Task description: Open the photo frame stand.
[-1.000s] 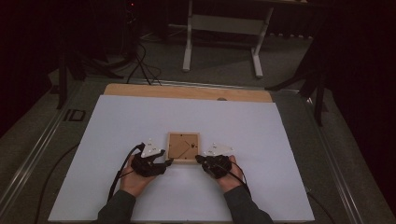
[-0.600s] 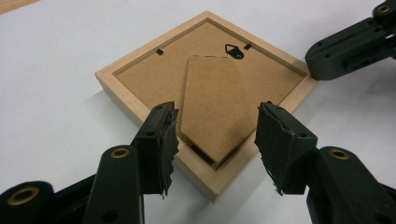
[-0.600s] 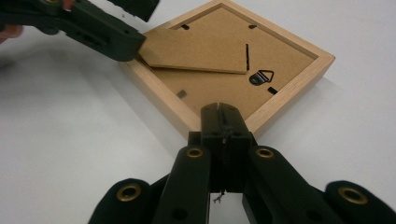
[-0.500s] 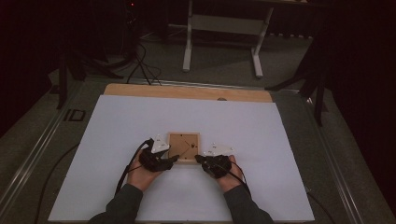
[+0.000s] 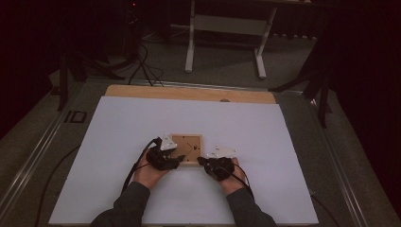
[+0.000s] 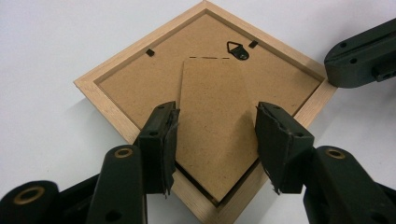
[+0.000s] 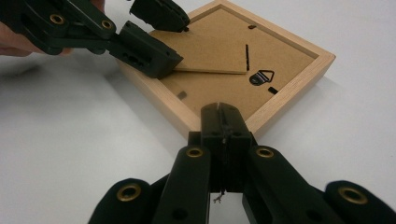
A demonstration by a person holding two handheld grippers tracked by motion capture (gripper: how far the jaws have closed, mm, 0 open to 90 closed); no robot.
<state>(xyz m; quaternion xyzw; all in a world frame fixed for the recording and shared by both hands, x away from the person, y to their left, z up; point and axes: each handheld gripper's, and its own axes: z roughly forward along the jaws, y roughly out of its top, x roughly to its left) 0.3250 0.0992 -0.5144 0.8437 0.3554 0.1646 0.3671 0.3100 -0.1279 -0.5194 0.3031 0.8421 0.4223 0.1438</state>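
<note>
A wooden picture frame (image 5: 187, 148) lies face down on the white sheet (image 5: 118, 132) that covers the table, its brown backing board (image 6: 140, 84) turned up. It sits between the 2 tongs, just ahead of both hands.

Left tongs (image 6: 212, 140): released. The 2 jaws stand apart, 1 on each side of the fold-out stand flap (image 6: 215, 126) of the backing; the jaws have just been closing a little, with the flap between them, and the pads do not press on it. In the right gripper view the flap is raised slightly off the backing at its free end, between those same jaws. The near corner of the frame lies directly below the left tongs.

Right tongs (image 7: 223, 122): clenched, the 2 jaws shut together with nothing between them. Their tip rests at a corner of the frame, on or just against the wooden rim; whether it presses down cannot be told.

A black triangular hanger (image 6: 238, 50) and small black retaining tabs (image 6: 150, 52) are fixed to the backing, beyond the flap as seen from the left tongs. In the left gripper view the right tongs appear at the frame's far-right corner.
</note>
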